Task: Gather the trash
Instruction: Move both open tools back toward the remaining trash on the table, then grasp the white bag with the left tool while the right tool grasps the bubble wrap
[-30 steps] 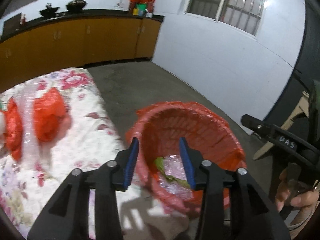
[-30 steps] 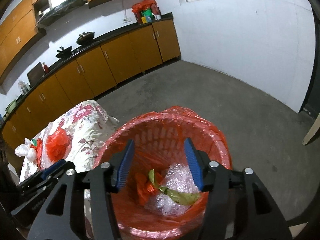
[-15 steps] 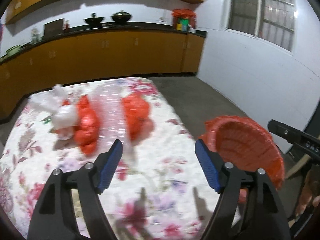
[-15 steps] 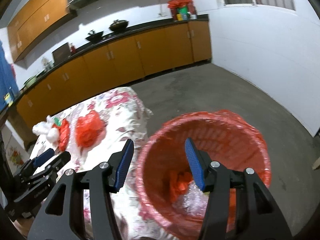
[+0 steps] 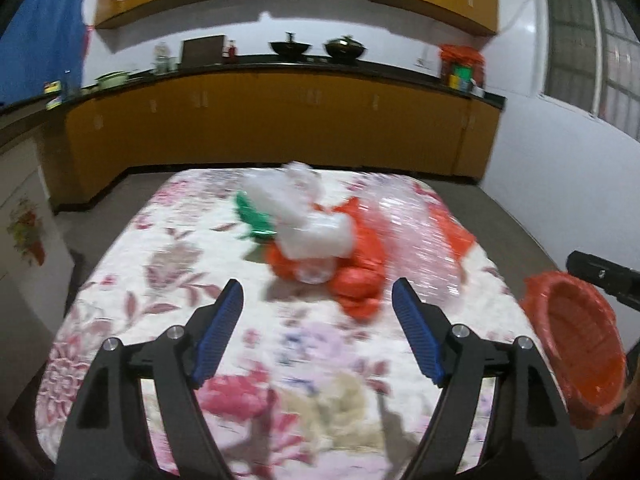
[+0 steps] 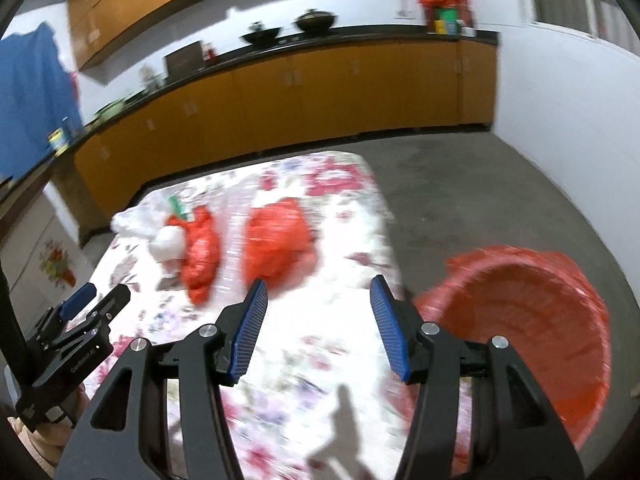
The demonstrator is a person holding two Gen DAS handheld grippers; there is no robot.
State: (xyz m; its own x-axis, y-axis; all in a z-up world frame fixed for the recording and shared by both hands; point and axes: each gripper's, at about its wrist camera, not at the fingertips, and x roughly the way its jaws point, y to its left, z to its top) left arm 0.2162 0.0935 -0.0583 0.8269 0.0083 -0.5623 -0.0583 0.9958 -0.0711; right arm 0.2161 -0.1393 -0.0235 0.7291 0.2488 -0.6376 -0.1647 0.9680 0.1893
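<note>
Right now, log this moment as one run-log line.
left claw: open, empty | right claw: open, empty | red bags, white wads: on floral table | red bin: beside table

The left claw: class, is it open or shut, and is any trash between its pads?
Open and empty. The left claw shows wide-spread blue pads with only the floral tablecloth between them.

Right claw [image 6: 316, 320] gaping and empty over floral tablecloth [image 6: 320, 360], blurred red bags [image 6: 278, 236] beyond, apparently red-lined bin [image 6: 552, 320] alongside.
</note>
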